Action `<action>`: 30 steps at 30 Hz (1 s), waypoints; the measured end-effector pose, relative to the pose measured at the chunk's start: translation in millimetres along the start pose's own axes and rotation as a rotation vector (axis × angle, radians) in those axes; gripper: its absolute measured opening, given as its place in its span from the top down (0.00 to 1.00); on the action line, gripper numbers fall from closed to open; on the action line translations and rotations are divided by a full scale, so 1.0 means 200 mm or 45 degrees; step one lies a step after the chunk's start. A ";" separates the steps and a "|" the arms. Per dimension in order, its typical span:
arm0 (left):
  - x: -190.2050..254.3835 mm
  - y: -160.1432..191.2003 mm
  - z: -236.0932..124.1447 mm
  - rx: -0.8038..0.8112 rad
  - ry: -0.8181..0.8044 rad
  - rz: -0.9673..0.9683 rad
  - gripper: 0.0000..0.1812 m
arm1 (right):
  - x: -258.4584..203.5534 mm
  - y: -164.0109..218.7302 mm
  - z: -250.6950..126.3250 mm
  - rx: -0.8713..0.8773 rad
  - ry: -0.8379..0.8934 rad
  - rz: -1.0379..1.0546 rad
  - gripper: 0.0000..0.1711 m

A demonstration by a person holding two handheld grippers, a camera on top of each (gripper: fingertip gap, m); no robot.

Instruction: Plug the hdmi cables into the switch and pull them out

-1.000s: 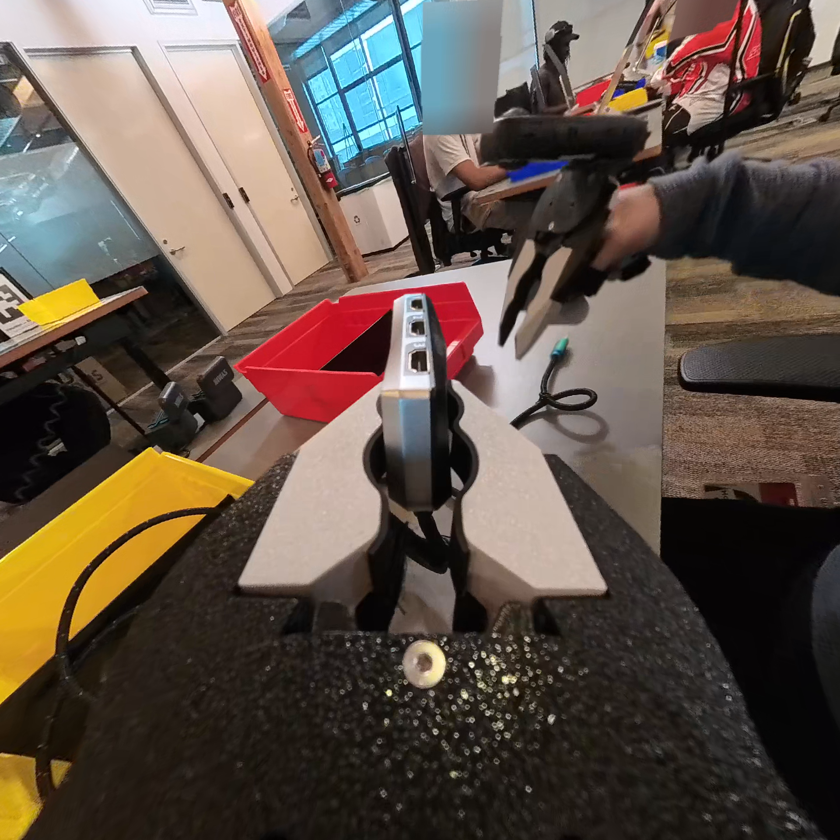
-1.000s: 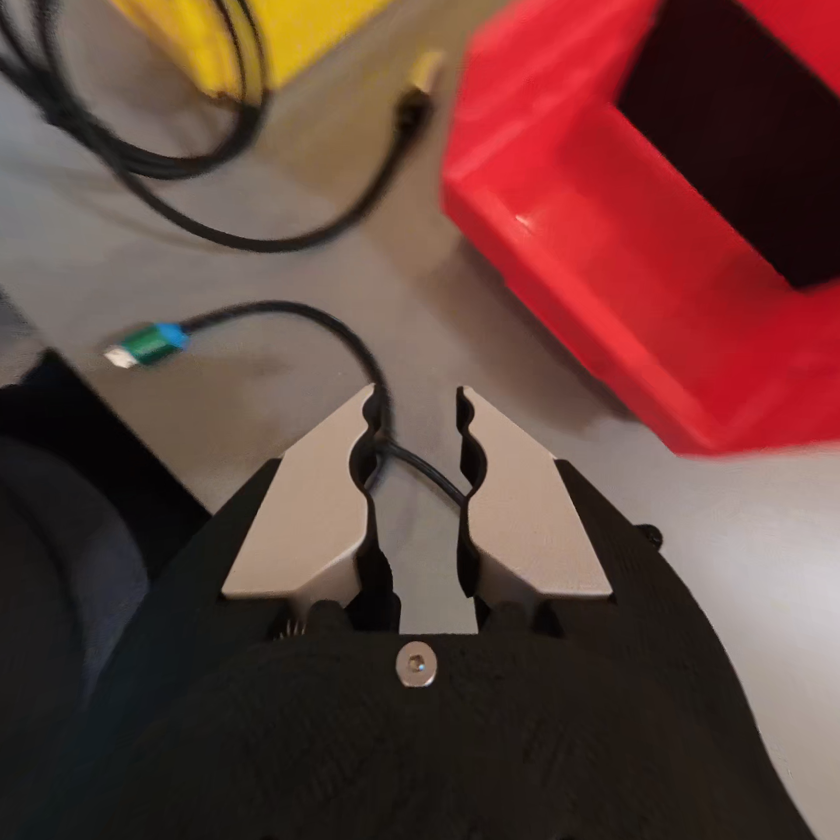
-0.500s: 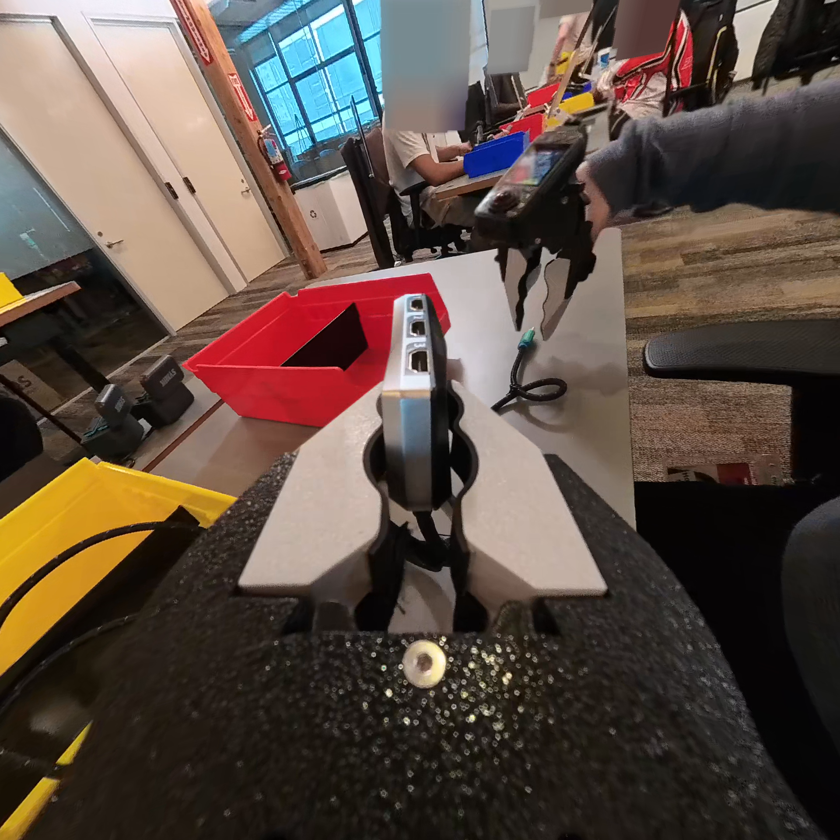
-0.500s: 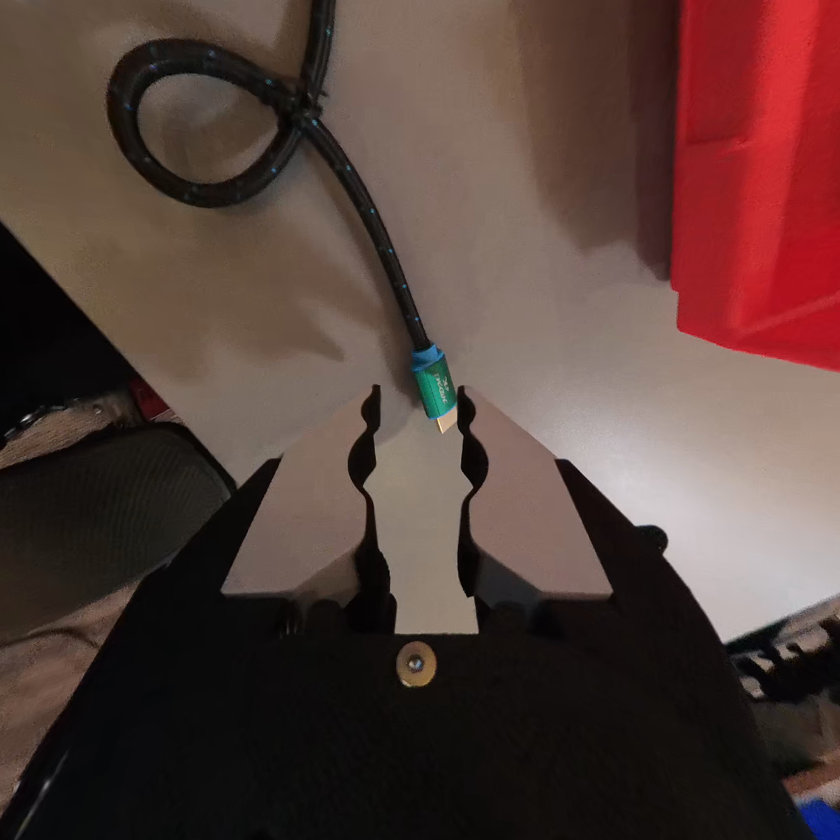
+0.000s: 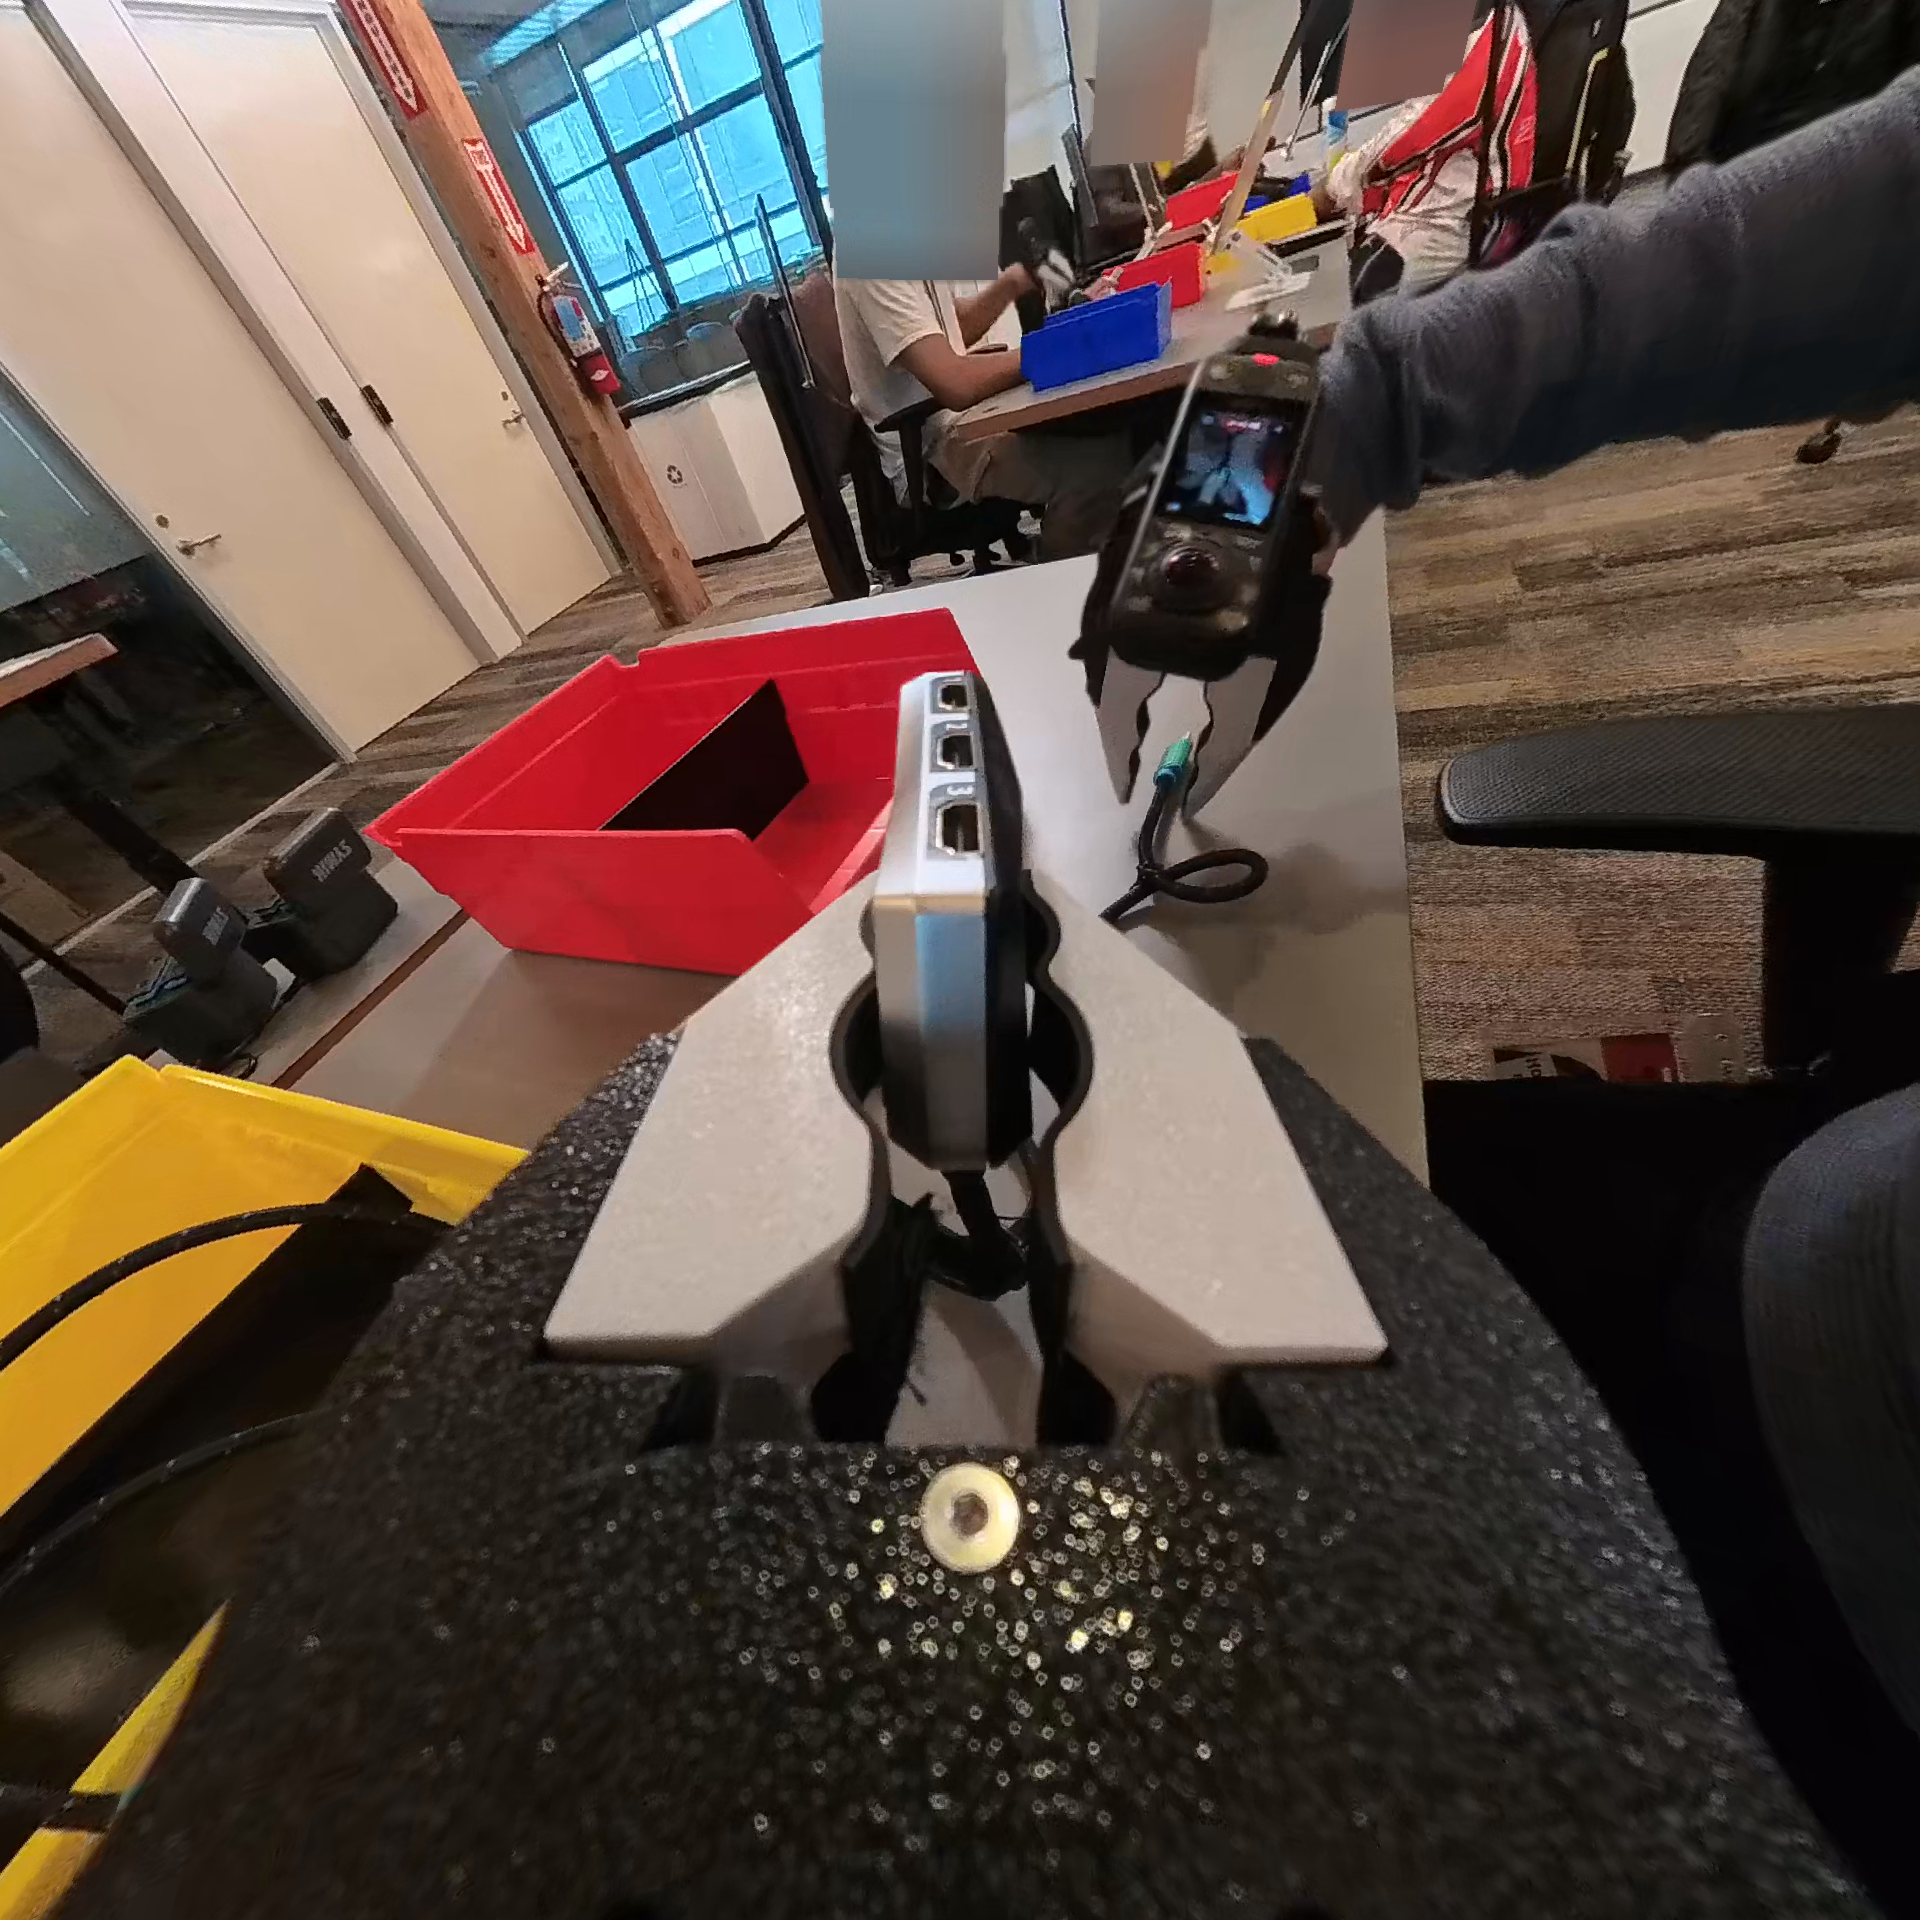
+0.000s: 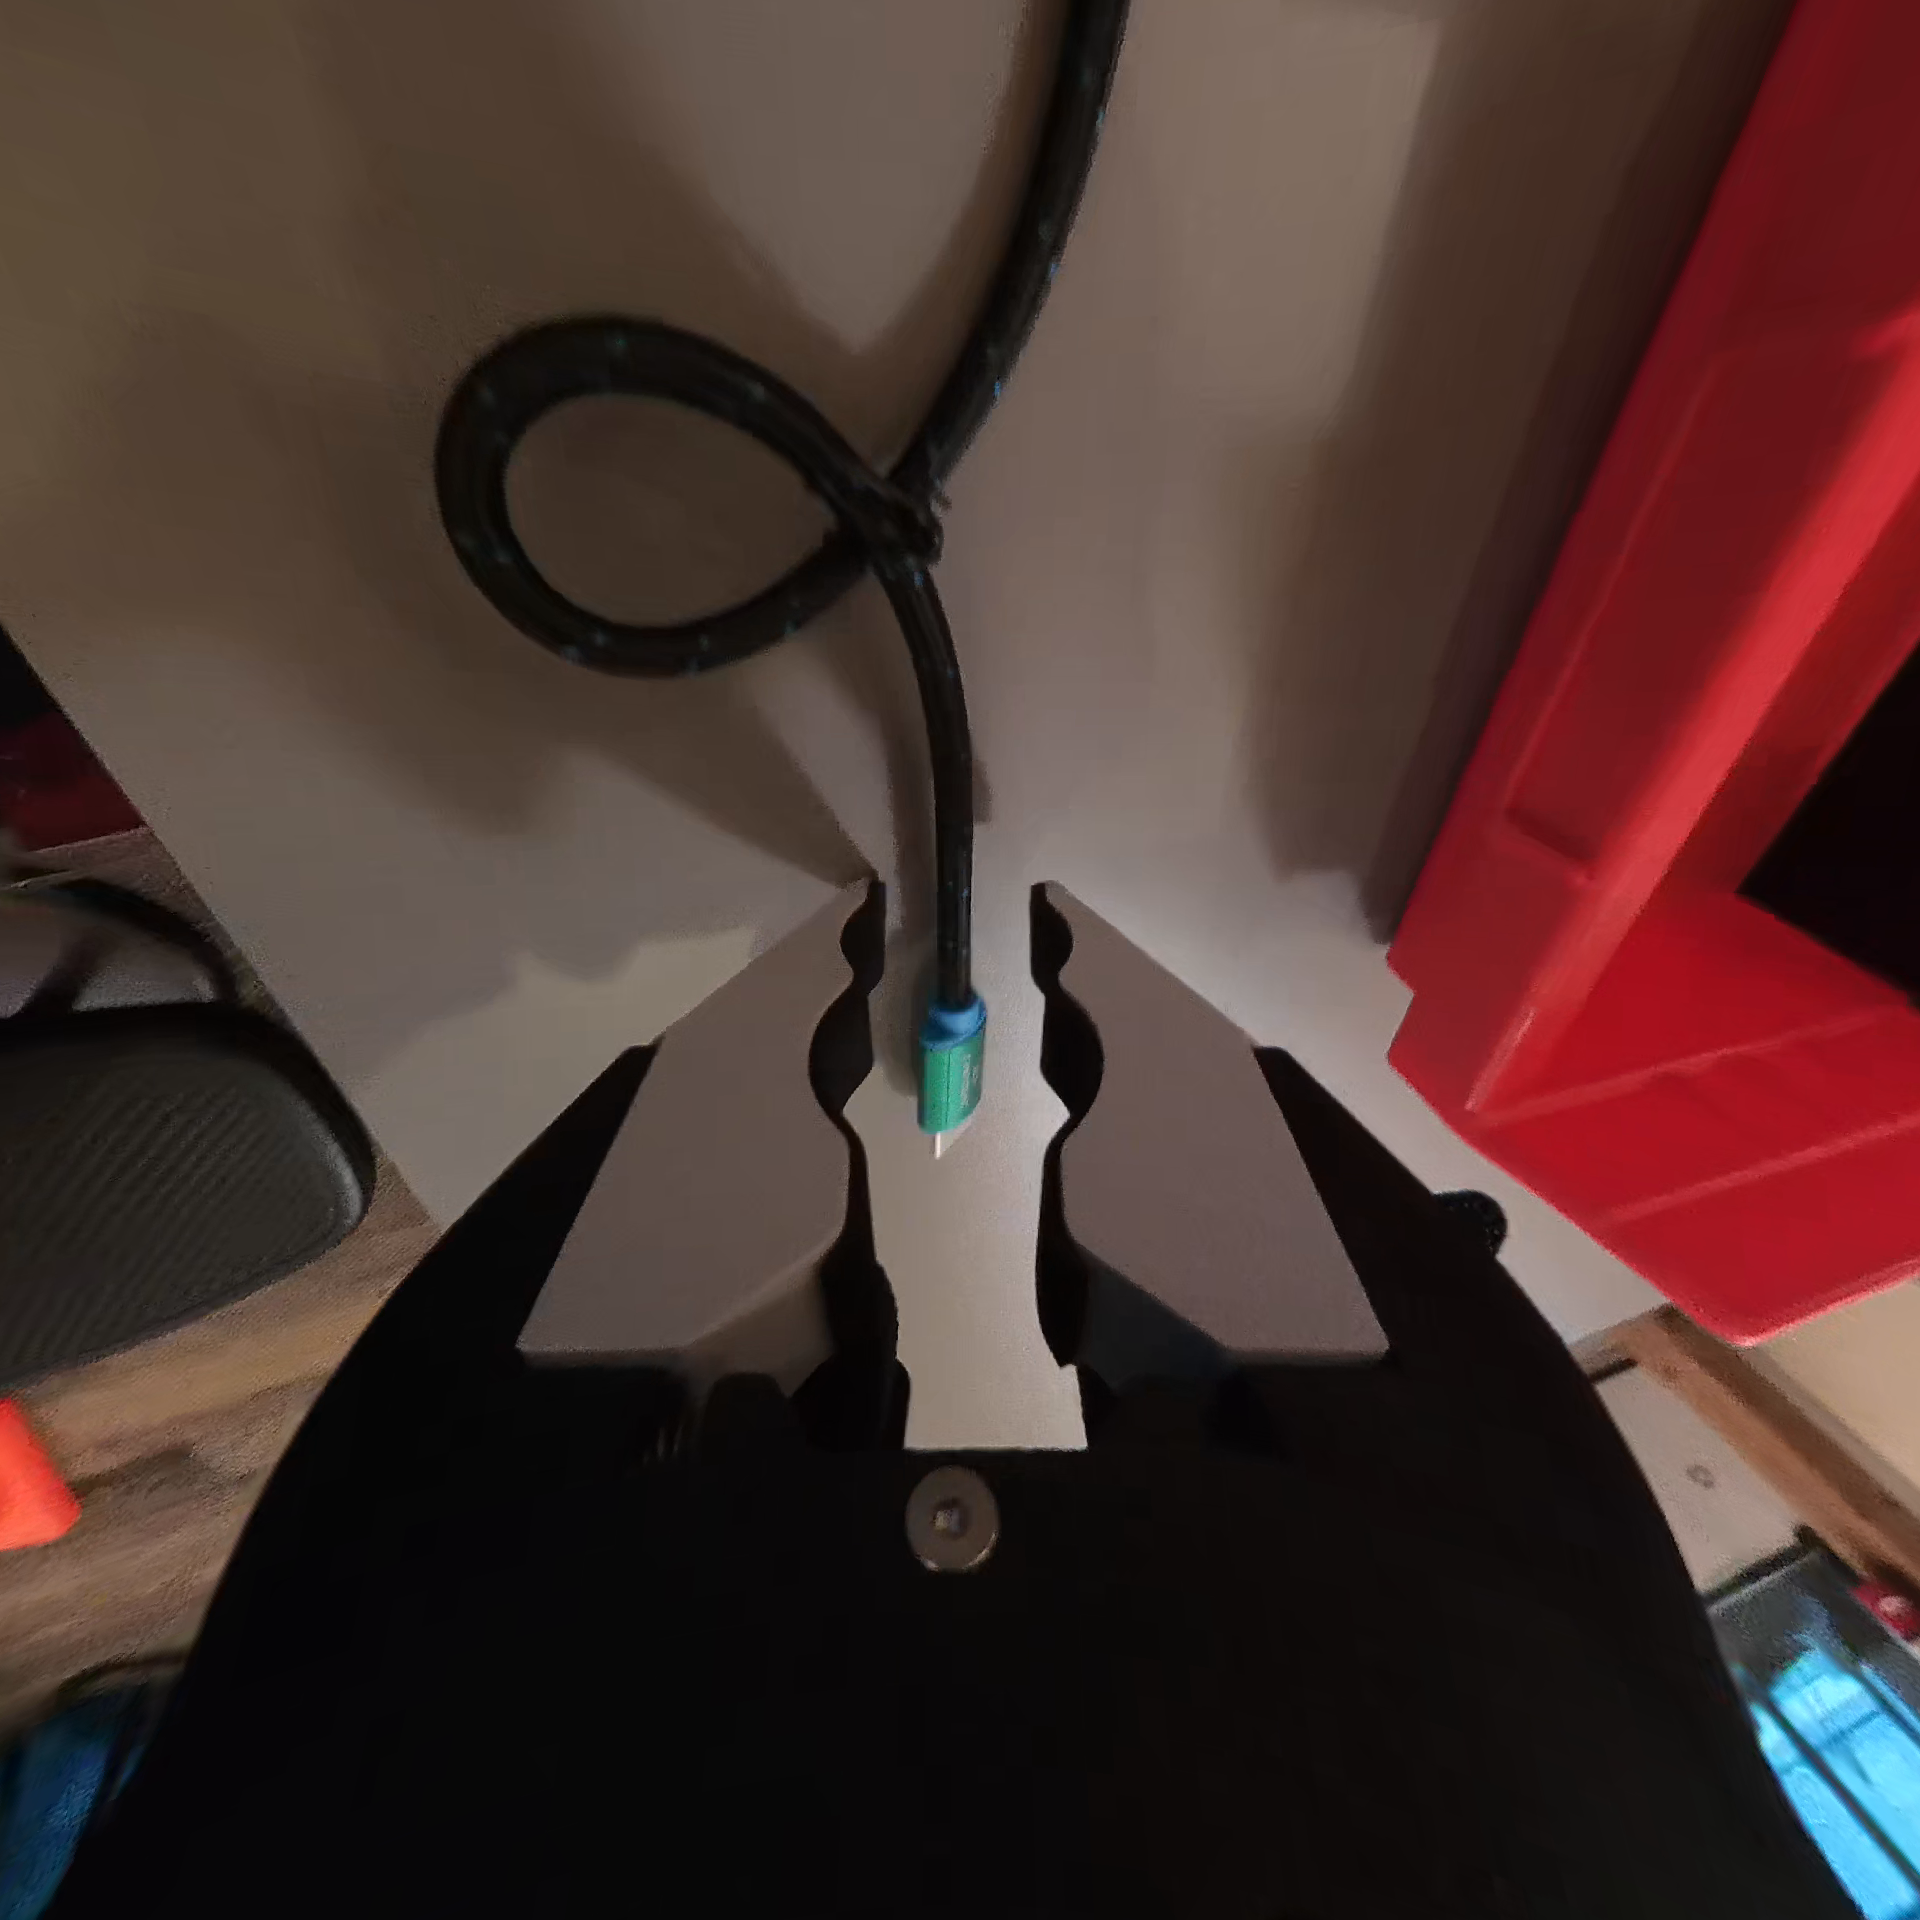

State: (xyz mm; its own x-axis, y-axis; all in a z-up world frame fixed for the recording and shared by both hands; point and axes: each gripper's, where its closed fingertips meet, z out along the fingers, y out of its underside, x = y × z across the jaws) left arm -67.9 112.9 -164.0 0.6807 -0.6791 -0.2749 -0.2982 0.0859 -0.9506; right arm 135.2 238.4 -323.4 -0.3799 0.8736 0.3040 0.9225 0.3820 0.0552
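Note:
My left gripper (image 5: 951, 914) is shut on a silver HDMI switch (image 5: 935, 862) and holds it on edge above the table, its three ports facing up and away. All three ports are empty. My right gripper (image 6: 954, 894) is open and points down at the table, its fingers on either side of a green and blue HDMI plug (image 6: 951, 1070) without touching it. The plug's black braided cable (image 6: 665, 499) curls into a loop on the grey table. The left wrist view also shows the right gripper (image 5: 1169, 779) over the plug (image 5: 1172, 761).
A red bin (image 5: 644, 831) with a black divider stands on the table (image 5: 1320, 831) left of the cable. A yellow bin (image 5: 156, 1195) with black cables is at the near left. A black chair armrest (image 5: 1683, 769) lies off the table's right edge. People sit at desks behind. Left tips to right tips: about 30 cm.
My right gripper has turned to point down and has dropped over the green plug, which now sits between its open fingers. The left gripper still holds the switch, nearly still.

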 end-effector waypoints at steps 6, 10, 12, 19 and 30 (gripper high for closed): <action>0.02 0.00 0.01 -0.001 0.021 -0.004 0.89 | -0.02 -0.04 0.01 0.077 -0.216 0.177 0.94; 0.03 0.01 0.02 -0.001 0.027 0.004 0.89 | -0.03 -0.05 0.01 0.103 -0.256 0.135 0.97; 0.02 0.01 0.02 0.010 0.015 -0.002 0.89 | 0.00 -0.06 -0.01 0.161 -0.159 0.123 0.97; -0.04 -0.02 0.03 0.109 -0.103 -0.028 0.89 | 0.32 -0.21 -0.58 0.891 0.756 0.326 0.97; 0.04 -0.01 0.11 0.100 -0.100 0.016 0.89 | 0.23 -0.35 -0.89 2.015 0.118 1.296 0.97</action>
State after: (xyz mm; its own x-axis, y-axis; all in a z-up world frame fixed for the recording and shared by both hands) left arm -47.0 123.1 -166.7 0.7285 -0.6185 -0.2944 -0.2559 0.1530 -0.9545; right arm 64.1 198.2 -143.3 0.2531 0.9192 -0.3017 -0.1632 -0.2668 -0.9498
